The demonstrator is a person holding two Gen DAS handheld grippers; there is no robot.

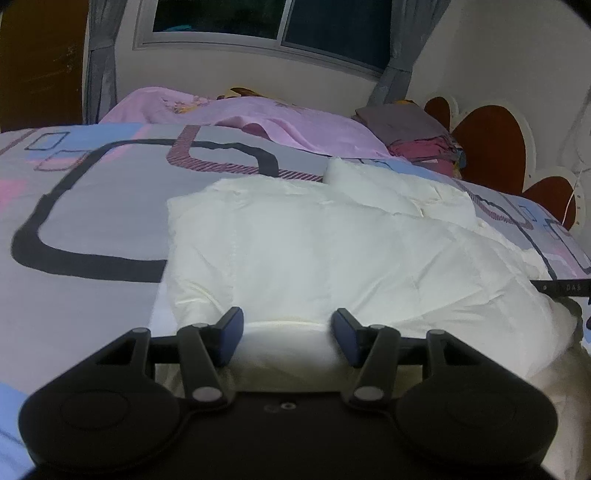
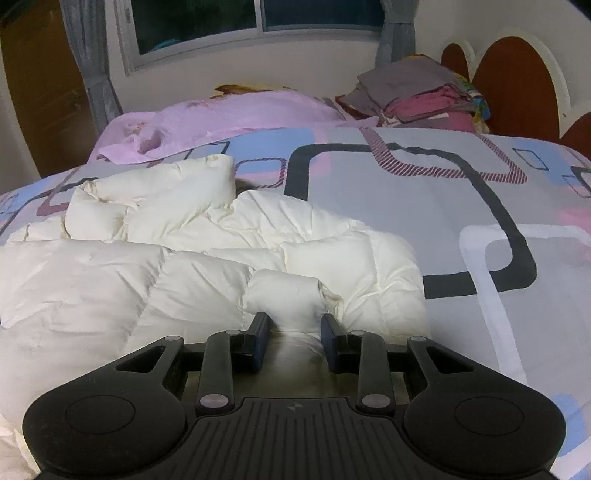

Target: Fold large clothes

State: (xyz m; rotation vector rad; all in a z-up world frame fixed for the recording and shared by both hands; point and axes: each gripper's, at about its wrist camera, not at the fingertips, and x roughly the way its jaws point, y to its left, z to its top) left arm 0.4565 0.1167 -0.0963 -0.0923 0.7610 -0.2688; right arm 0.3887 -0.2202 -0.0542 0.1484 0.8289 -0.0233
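Note:
A white puffy quilted jacket (image 1: pixel 314 251) lies partly folded on the patterned bed cover (image 1: pixel 92 206). My left gripper (image 1: pixel 288 321) hovers over the jacket's near edge, open, its blue pads apart and white cloth lying below the gap. In the right wrist view the jacket (image 2: pixel 166 280) spreads to the left, a sleeve bunched at its far side. My right gripper (image 2: pixel 293 321) sits at the jacket's near right part. A puffy fold (image 2: pixel 284 295) rises between its jaws, which stand slightly apart around it without squeezing it.
A pink sheet (image 2: pixel 240 110) lies crumpled along the bed's far side under a window (image 2: pixel 258 18). A stack of folded clothes (image 2: pixel 417 92) sits by the red headboard (image 2: pixel 517 74). Bare bed cover (image 2: pixel 424 206) stretches right of the jacket. A black strap (image 1: pixel 561 288) lies at the jacket's right edge.

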